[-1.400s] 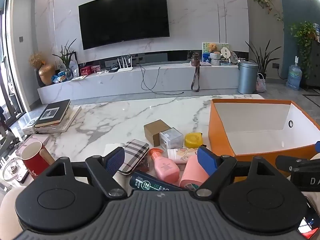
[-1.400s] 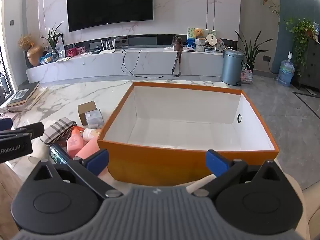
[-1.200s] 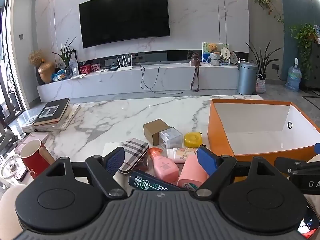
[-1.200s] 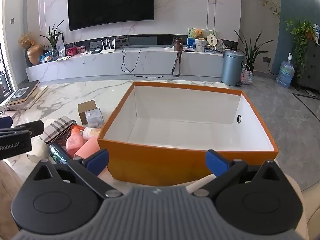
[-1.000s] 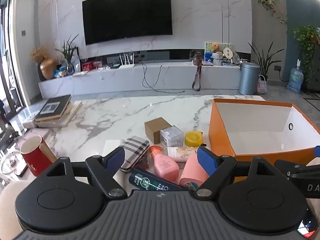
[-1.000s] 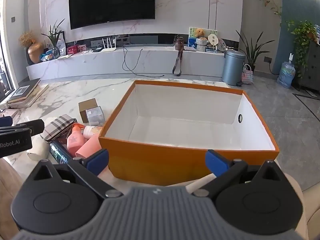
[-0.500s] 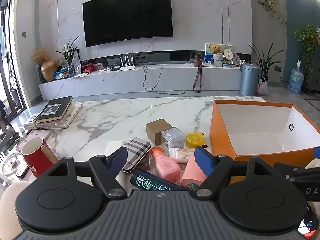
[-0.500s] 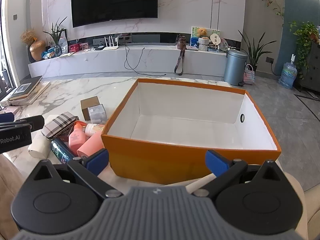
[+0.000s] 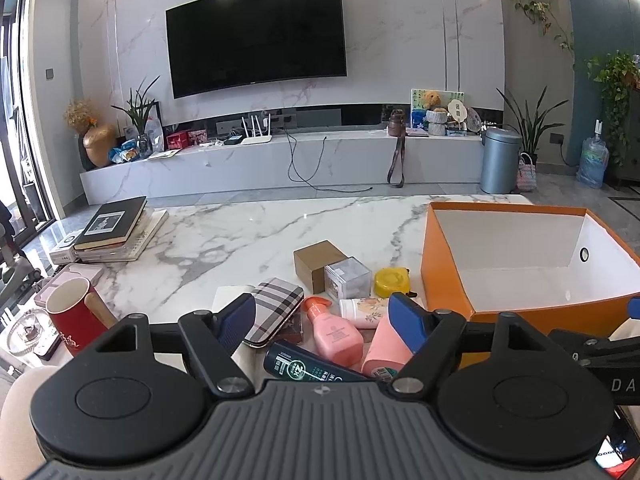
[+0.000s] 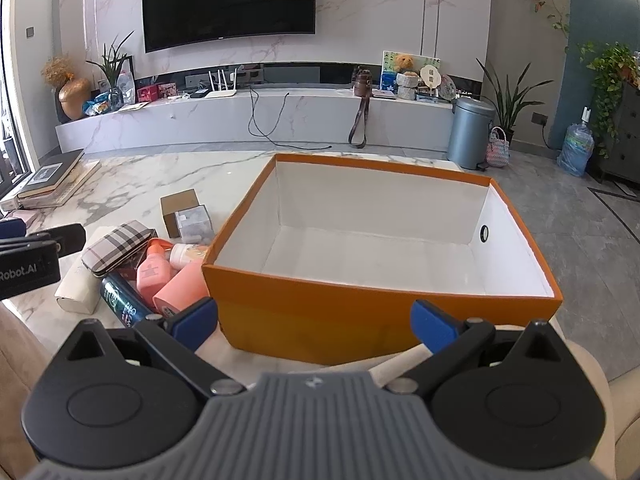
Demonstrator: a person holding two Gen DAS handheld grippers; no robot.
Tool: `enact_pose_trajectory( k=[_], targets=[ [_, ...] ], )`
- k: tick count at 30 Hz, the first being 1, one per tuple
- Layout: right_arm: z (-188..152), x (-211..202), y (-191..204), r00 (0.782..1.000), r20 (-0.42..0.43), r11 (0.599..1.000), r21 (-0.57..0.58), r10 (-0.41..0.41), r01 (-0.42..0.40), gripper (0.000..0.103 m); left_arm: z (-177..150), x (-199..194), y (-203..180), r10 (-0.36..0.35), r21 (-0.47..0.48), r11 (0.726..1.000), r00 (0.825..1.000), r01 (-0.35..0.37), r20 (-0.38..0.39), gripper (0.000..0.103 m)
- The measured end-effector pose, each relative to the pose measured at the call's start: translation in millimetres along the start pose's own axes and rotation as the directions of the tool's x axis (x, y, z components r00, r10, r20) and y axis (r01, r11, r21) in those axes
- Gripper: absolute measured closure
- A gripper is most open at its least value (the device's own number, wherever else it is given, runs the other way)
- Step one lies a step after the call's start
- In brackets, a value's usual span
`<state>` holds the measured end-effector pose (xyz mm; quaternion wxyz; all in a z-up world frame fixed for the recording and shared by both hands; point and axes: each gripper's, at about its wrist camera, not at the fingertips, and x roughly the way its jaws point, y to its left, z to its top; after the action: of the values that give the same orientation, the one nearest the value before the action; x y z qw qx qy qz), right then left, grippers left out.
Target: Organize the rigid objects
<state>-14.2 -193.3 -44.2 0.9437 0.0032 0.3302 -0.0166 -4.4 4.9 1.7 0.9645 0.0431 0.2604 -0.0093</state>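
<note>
- Bottles and small boxes [image 9: 332,330] lay heaped beside the empty orange box [image 10: 372,316].
- Left gripper [image 9: 324,320] gaped empty, jaws having just narrowed slightly; right gripper [image 10: 314,320] wide, empty.
- I judged the topmost pink bottle [image 9: 336,332] the cleanest first pick.

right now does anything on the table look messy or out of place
Yes. The small things sit in a jumbled heap beside the orange box: the pink bottle, the dark green tube and the pink tube lie on their sides, overlapping, with the plaid case tilted against them. The box is bare inside. Nothing looks spilled or broken.
</note>
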Motion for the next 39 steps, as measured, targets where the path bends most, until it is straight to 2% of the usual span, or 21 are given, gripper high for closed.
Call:
enact_pose_trajectory(
  k=[39],
  targets=[
    [-0.7,3.6,5.3,1.0,-0.01,1.0,-0.019,-0.002,0.002,0.002,0.2,2.2,-2.6,-0.017,0.0,1.0,1.0,0.017,-0.012,0.017]
  ],
)
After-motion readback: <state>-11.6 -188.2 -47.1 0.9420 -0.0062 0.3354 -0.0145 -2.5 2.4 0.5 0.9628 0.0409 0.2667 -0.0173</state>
